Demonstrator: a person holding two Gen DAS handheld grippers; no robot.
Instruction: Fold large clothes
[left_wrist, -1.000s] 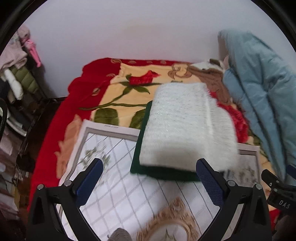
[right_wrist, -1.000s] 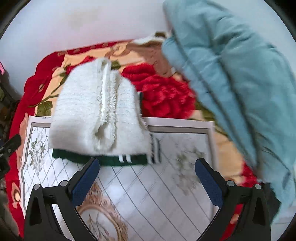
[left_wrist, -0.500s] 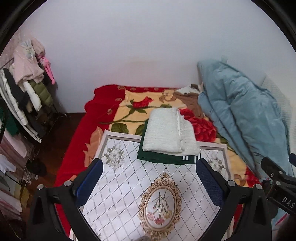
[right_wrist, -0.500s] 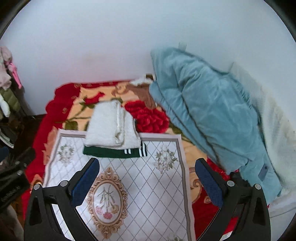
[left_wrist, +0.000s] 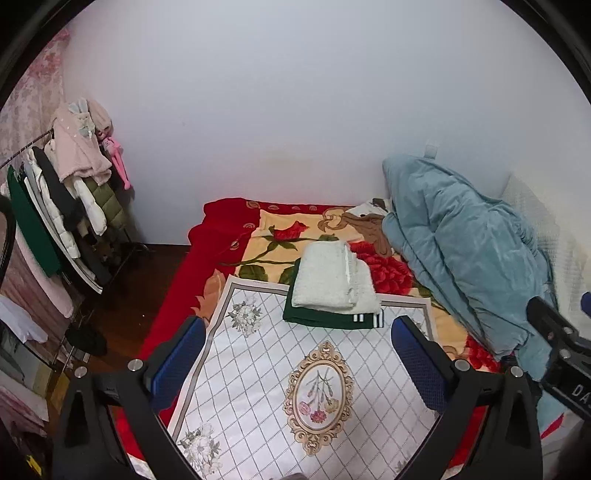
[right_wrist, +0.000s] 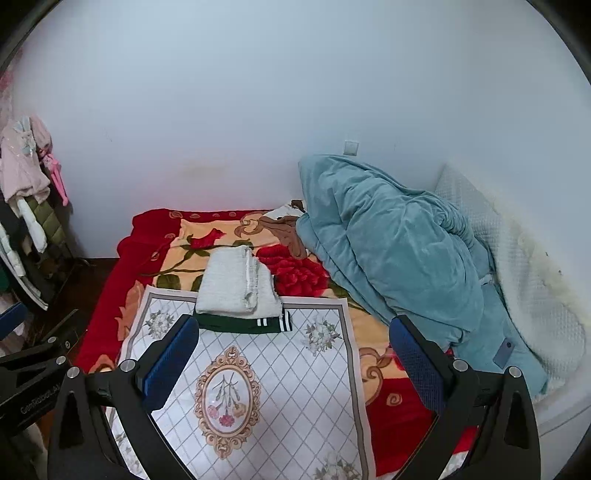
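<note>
A folded white fluffy garment (left_wrist: 332, 278) lies on top of a folded dark green garment with white stripes (left_wrist: 332, 320), at the far edge of a white patterned mat (left_wrist: 303, 373) on the bed. The stack also shows in the right wrist view, white garment (right_wrist: 236, 282) over green one (right_wrist: 240, 324). My left gripper (left_wrist: 297, 363) is open and empty, held high and well back from the stack. My right gripper (right_wrist: 291, 363) is open and empty too, likewise back from it.
A red floral blanket (left_wrist: 229, 236) covers the bed. A bunched teal quilt (right_wrist: 399, 251) lies along the right side by a white pillow (right_wrist: 524, 280). A clothes rack (left_wrist: 62, 206) with hanging garments stands at the left by the white wall.
Both grippers have pulled back and up from the folded stack, which now looks small and far. The stack has stayed in place on the mat.
</note>
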